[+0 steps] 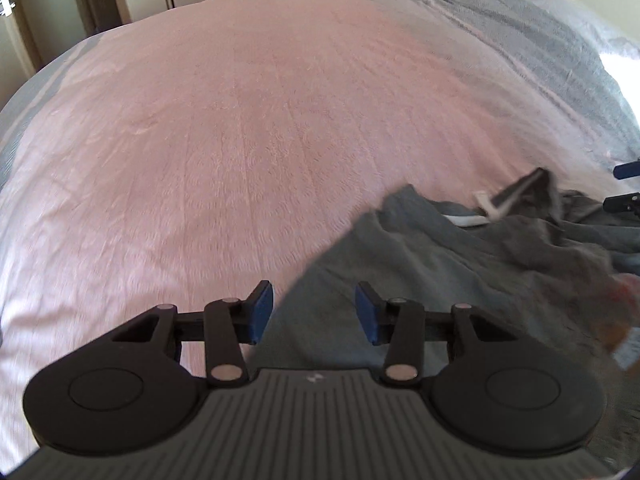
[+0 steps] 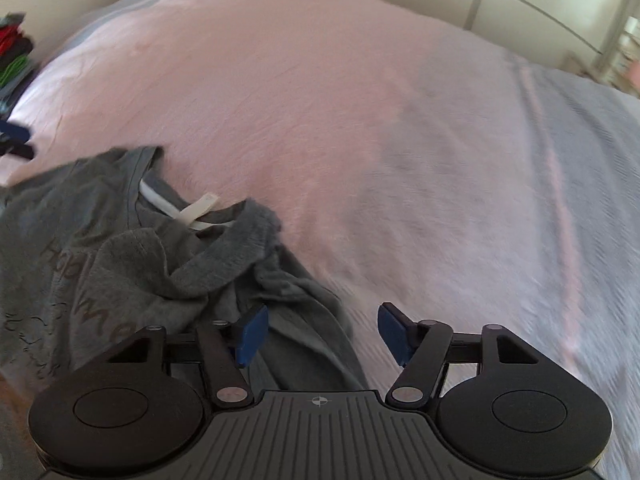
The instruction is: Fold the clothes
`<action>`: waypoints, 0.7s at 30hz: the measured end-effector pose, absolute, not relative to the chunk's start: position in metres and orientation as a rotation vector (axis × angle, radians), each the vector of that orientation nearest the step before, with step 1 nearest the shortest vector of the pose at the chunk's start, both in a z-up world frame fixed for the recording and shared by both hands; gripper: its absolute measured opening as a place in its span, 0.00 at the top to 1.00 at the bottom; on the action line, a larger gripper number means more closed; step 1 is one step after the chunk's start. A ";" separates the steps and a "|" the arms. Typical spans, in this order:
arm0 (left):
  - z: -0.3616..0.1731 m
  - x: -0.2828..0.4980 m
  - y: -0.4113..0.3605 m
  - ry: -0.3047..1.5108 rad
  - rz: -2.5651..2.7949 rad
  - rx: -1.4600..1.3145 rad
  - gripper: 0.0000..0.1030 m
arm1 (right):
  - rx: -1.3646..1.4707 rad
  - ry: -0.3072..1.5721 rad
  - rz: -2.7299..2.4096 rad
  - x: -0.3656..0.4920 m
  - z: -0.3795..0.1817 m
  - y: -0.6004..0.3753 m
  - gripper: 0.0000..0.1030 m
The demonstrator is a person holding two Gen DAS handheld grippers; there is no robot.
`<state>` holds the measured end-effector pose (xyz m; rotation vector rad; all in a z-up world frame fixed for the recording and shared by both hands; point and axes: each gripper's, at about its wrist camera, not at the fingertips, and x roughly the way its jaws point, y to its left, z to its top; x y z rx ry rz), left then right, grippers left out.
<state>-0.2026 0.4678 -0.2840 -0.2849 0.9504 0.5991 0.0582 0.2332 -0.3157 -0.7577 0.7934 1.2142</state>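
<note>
Left wrist view, left gripper (image 1: 315, 312): we see its two blue-padded fingers (image 1: 262, 308) standing apart, with nothing pressed between them.
Left wrist view, what lies under the gap: the edge of the grey T-shirt (image 1: 460, 264) runs up between the fingers; the left pad sits over the pink blanket (image 1: 240, 120), the right pad over grey cloth. We cannot tell whether either pad touches the fabric.
Left wrist view, T-shirt: it lies crumpled on the blanket at the lower right, its collar with a white label (image 1: 486, 204) toward the far side.
Left wrist view, bed: the pink blanket covers most of it; a grey cover (image 1: 540, 28) shows along the far right.
Left wrist view, other gripper: dark and blue parts of it show at the right edge, just past the shirt.

Right wrist view, right gripper (image 2: 322, 334): we see its fingers (image 2: 394, 332) apart, not clamped on anything.
Right wrist view, what lies under the gap: a fold of the grey T-shirt (image 2: 120, 264) reaches in beside the left pad; the right pad is over the blanket (image 2: 320, 100).
Right wrist view, T-shirt: bunched at the lower left, collar and white label (image 2: 200, 210) facing up, dark lettering on its front.
Right wrist view, background: a stack of coloured clothes (image 2: 14, 52) sits at the far left edge.
</note>
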 end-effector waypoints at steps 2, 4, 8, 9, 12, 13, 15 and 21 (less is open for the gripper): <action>-0.297 -0.194 0.482 0.962 0.578 -0.276 0.60 | -0.780 0.775 1.263 0.058 -0.327 0.247 0.37; -0.309 -0.187 0.496 0.975 0.551 -0.283 0.60 | -0.808 0.767 1.306 0.057 -0.339 0.260 0.37; -0.337 -0.182 0.521 0.996 0.481 -0.379 0.60 | -0.852 0.805 1.377 0.063 -0.365 0.279 0.56; -0.345 -0.182 0.526 1.006 0.460 -0.418 0.63 | -0.852 0.829 1.392 0.067 -0.371 0.282 0.74; -0.356 -0.183 0.530 0.982 0.415 -0.524 0.97 | -0.723 0.923 1.412 0.093 -0.365 0.283 0.92; -0.355 -0.185 0.530 0.967 0.411 -0.533 0.98 | -0.676 0.929 1.411 0.103 -0.357 0.280 0.93; -0.343 -0.189 0.532 0.925 0.433 -0.513 0.99 | -0.598 0.919 1.413 0.125 -0.336 0.275 0.93; -0.276 -0.196 0.556 0.733 0.531 -0.370 0.99 | -0.471 0.818 1.365 0.193 -0.282 0.289 0.94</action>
